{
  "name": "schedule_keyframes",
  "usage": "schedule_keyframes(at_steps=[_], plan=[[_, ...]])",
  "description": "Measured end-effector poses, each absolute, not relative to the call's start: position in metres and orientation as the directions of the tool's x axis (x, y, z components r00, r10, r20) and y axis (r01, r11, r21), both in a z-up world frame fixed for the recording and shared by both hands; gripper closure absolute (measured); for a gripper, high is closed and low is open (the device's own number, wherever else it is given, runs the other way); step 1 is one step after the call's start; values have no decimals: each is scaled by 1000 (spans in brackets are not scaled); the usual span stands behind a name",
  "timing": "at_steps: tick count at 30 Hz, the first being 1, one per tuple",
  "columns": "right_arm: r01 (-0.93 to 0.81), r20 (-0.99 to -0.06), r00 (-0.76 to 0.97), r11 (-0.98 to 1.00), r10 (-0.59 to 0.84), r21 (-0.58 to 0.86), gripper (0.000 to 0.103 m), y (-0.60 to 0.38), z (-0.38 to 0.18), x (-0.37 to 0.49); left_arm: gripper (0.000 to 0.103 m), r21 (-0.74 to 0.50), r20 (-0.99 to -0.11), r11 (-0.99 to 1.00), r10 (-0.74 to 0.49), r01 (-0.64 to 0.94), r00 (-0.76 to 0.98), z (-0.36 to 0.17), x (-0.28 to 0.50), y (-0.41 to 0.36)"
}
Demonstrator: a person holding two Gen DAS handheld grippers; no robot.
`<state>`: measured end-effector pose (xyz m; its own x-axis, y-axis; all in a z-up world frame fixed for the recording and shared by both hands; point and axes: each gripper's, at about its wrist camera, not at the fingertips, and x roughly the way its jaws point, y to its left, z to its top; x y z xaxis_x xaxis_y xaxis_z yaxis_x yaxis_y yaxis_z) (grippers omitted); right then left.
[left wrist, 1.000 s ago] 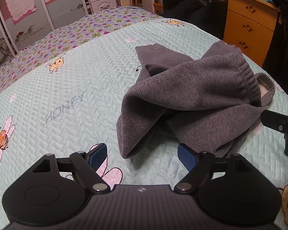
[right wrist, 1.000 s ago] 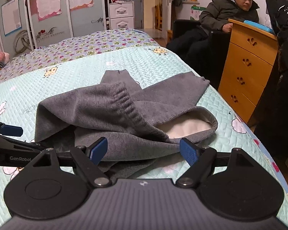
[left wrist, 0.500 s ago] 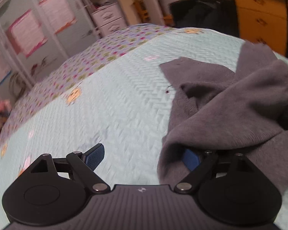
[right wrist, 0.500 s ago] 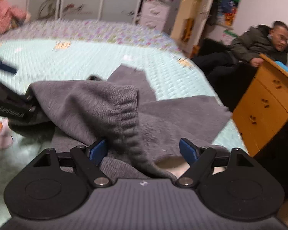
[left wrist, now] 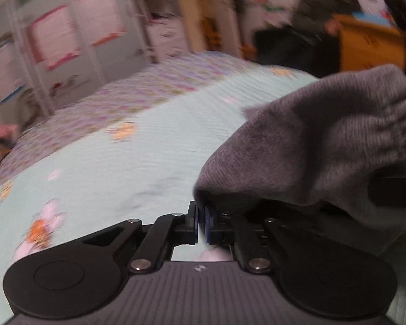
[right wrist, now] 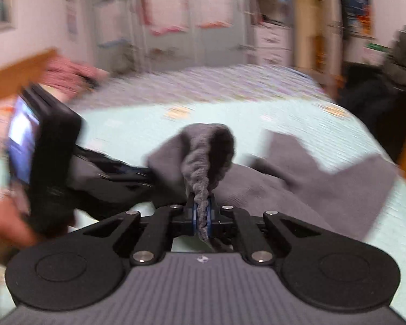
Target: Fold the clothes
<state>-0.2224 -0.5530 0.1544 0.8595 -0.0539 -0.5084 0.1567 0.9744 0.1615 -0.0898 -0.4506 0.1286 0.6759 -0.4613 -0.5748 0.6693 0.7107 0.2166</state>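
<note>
We are looking out from just behind each gripper's two black fingers, low over the pale green quilted bedspread point(left wrist: 154, 146), both cameras facing up the bed toward the white wardrobe doors with pink-edged posters point(right wrist: 176, 10). The left wrist view is sitting very near the bunched grey knitted garment point(left wrist: 324, 146), which is filling its right side. The right wrist view is aiming along the same grey cloth and is also catching the other black handheld gripper unit point(right wrist: 48, 151) at its left. Both are sharing the bedspread, the wardrobe and, seemingly, a blurred seated person in a dark jacket point(left wrist: 330, 8) at far right.
</note>
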Motion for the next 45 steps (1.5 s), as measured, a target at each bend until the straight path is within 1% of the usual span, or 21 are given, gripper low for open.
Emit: schedule_keyframes(at_steps=[2,6,9,11,14,20,23,25,26,27,28,29,30,32,34,35,36,38,39,42,45], plan=[[33,-468,880,973,81,229,97,-515,181,-208,102,203,-530,762,-443,615,723,153,-83,-401],[-158,-375,884,934,279,321,97,-434,233,-172,103,208,-402,846,-384,491,831,221,-73,-289],[-275,-297,862,872,410,406,96,-379,268,-142,99,218,-362,883,-323,416,874,266,-62,-207],[-367,-218,838,813,499,451,97,-346,294,-123,98,233,-344,911,-250,340,905,283,-57,-158],[-450,-118,810,739,574,501,97,-302,336,-92,97,201,-354,943,-183,266,917,288,-53,-91],[-504,39,787,604,616,617,97,-258,408,-42,95,131,-428,979,-89,159,900,268,-47,-5],[-548,157,783,547,602,633,97,-268,431,-49,93,116,-471,984,-68,138,879,257,-46,20],[-555,192,791,550,581,624,97,-290,434,-62,91,112,-489,983,-74,147,869,252,-53,39],[-536,183,808,571,560,622,97,-302,430,-74,90,109,-497,982,-81,155,864,247,-60,42],[-501,156,834,609,529,614,96,-313,423,-87,84,106,-504,981,-88,163,859,242,-67,45],[-445,106,869,669,484,596,95,-321,414,-100,75,103,-509,980,-95,171,855,236,-76,46],[-350,19,910,747,413,565,94,-333,400,-113,69,100,-514,979,-103,178,851,229,-85,48],[-222,-106,941,822,322,525,93,-345,381,-125,61,97,-519,978,-110,186,847,223,-93,49],[49,-370,921,910,118,413,91,-372,328,-145,54,107,-531,972,-120,207,839,205,-106,42],[285,-583,808,922,-85,261,91,-399,258,-164,47,119,-561,962,-139,245,816,183,-111,30],[382,-666,726,906,-172,184,91,-411,222,-175,47,122,-580,957,-147,264,801,171,-111,26],[450,-723,657,880,-213,150,86,-420,191,-188,46,118,-599,954,-153,276,786,160,-113,20],[529,-780,583,835,-228,151,86,-431,141,-217,46,93,-642,950,-171,297,747,141,-113,9],[554,-768,593,815,-243,169,86,-433,127,-234,46,87,-659,950,-172,301,732,132,-112,5],[610,-716,631,761,-299,220,77,-439,111,-268,46,85,-704,945,-168,316,690,110,-109,-6],[550,-686,696,771,-211,321,70,-435,101,-276,46,79,-729,938,-177,338,661,98,-104,-21]])
